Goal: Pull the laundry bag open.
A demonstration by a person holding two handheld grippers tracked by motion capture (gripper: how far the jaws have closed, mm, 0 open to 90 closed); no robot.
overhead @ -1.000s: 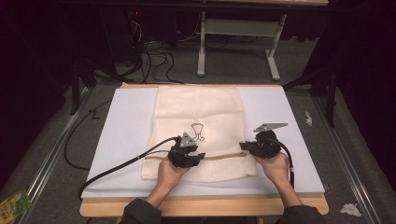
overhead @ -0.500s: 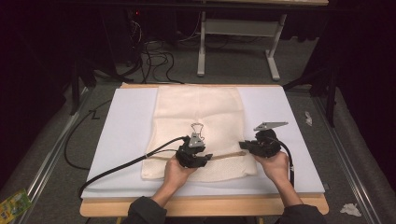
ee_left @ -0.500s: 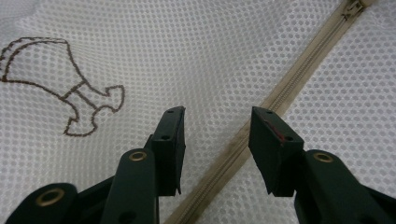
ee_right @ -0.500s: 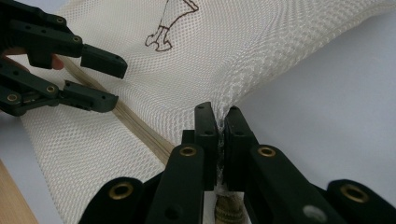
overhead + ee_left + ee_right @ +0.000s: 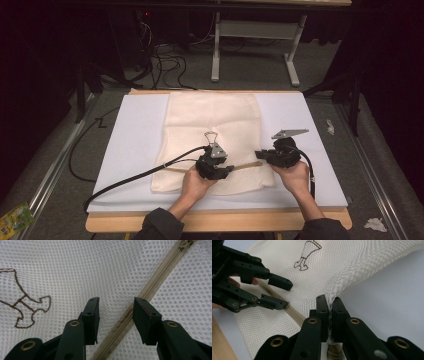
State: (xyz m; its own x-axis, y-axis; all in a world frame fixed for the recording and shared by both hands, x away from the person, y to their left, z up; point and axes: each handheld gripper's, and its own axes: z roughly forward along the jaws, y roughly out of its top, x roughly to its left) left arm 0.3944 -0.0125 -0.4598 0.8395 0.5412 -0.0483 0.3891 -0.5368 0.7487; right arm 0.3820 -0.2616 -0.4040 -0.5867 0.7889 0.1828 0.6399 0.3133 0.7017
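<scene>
On the white-padded worktop (image 5: pixel 135 150) lies a cream mesh bag (image 5: pixel 215 120). At its near right corner the right gripper (image 5: pixel 328 306) pinches the mesh tight. The left gripper (image 5: pixel 115 312) hovers half open astride the tan zipper (image 5: pixel 150 286), pads clear of it.

A lab or recording room, by the look of it; dark curtained surroundings close in on a lit wooden counter (image 5: pixel 215 222) topped with a white mat (image 5: pixel 135 145); grey carpet floor (image 5: pixel 345 65), loose cables (image 5: pixel 165 62) trailing behind; a white metal desk frame (image 5: pixel 255 35) stands at the back; metal rails (image 5: pixel 55 165) run alongside
</scene>
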